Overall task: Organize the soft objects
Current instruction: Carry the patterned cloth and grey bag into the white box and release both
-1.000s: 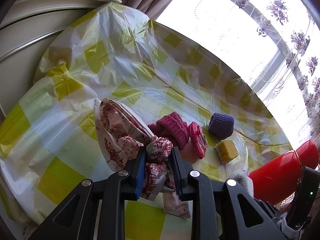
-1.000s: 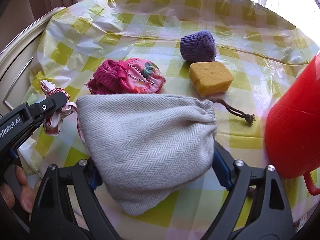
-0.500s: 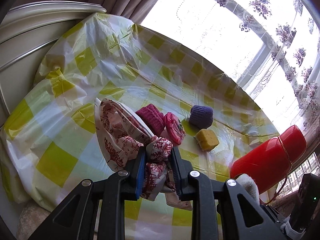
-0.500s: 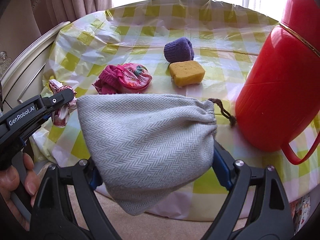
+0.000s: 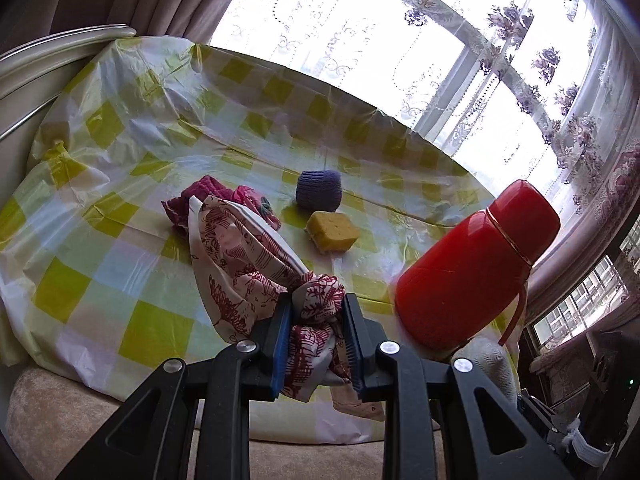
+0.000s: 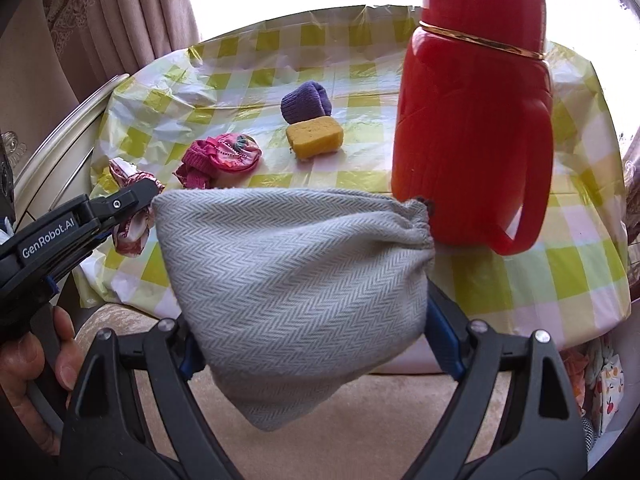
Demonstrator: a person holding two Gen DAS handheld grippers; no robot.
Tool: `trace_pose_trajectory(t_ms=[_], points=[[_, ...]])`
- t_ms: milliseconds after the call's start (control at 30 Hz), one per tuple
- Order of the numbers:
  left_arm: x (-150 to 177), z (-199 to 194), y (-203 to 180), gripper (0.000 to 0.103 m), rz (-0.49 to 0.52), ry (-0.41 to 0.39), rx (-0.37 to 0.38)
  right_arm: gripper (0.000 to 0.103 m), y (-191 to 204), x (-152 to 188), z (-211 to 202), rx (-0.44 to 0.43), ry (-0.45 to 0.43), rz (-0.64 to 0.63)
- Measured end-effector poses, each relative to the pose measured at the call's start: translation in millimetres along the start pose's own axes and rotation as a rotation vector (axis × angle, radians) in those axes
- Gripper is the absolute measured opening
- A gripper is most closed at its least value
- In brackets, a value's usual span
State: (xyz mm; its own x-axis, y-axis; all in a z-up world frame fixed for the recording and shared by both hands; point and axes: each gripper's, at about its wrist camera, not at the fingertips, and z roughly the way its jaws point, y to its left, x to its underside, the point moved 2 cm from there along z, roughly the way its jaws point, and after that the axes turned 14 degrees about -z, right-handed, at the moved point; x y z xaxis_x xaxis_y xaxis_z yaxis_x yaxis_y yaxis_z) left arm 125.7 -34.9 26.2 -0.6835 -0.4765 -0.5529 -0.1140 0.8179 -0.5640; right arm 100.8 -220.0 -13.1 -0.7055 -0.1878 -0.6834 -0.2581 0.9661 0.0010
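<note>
My left gripper [image 5: 317, 338] is shut on a bunched red-and-white patterned cloth pouch [image 5: 244, 264], held off the table near its front edge. In the right wrist view my right gripper [image 6: 316, 332] stands wide with a grey herringbone drawstring bag [image 6: 292, 276] clamped between its pads, also lifted over the floor in front of the table. On the yellow-checked tablecloth [image 5: 100, 236] lie a purple knitted piece [image 5: 319, 190], a yellow sponge [image 5: 332, 230] and a pink knit item with a pink pouch [image 6: 222, 156]. The left gripper with its pouch [image 6: 132, 216] shows at the left of the right wrist view.
A tall red thermos jug [image 6: 476, 120] with a handle stands at the table's near right side, close beside the grey bag. A hand [image 6: 36, 360] grips the left tool. Beige carpet [image 6: 380, 400] lies below. Curtains and a bright window [image 5: 380, 40] back the table.
Both grippers have drawn back and up from the table with their bags. The table objects look smaller and farther; the red thermos has come fully into view.
</note>
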Motion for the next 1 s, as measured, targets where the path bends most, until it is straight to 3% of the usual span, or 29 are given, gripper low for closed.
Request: trace_pose_trajectory(t_ms=[333,567,800,1000], points=[[53.3,2.2,-67.6,0.026,0.111,0.110,0.114,0.089,-62.1,51.5,-56.1,0.089,-0.006,0.079],[96.2,6.9,-118.7,0.026,0.212,0.203,0.195,0.089,-125.3,110.7,-93.5,0.201,0.059,0.200],[146.9,9.0,-169.3,0.026,0.322,0.334,0.286,0.089,-189.8,164.0,-125.2,0.312,0.111,0.338],[192.3,7.6,-207.5,0.026,0.407,0.453,0.357,0.089,-223.9,186.5,-151.9,0.385,0.106,0.405]])
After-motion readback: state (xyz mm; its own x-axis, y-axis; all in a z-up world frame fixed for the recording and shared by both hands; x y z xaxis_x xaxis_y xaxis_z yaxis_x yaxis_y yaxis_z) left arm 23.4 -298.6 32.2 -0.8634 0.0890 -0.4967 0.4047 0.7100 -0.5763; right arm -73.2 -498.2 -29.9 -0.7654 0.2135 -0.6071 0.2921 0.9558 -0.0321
